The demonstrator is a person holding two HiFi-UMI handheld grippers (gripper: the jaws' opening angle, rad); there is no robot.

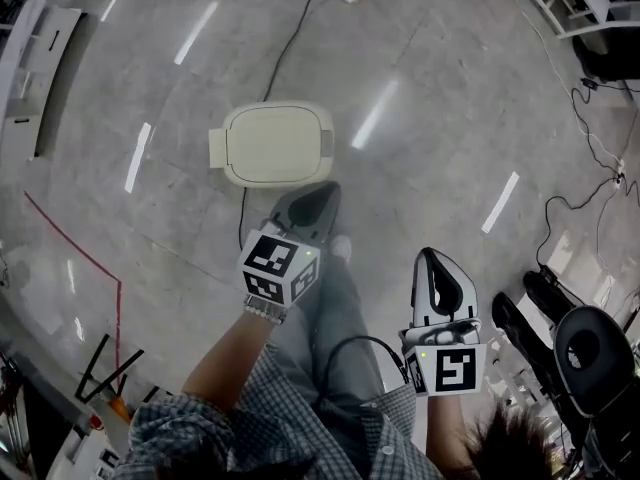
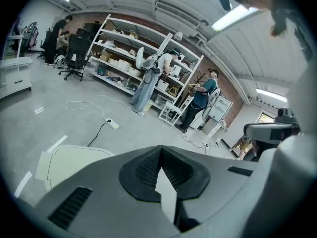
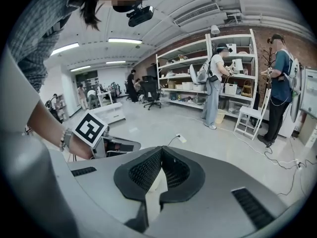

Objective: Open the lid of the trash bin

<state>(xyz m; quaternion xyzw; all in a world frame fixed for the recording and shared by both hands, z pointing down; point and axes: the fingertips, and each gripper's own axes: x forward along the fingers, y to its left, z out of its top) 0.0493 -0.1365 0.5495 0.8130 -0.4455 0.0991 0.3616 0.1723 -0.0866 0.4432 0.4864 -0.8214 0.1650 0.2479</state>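
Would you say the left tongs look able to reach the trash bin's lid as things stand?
Probably yes: the left tongs, shut and empty, point toward the lid just beside its near edge, and nothing stands between them.

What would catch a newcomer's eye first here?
The closed cream trash bin stands alone on the grey floor, near the middle of the head view. Just short of it hangs the left claw, shut and empty. The right claw is held farther back, also shut.
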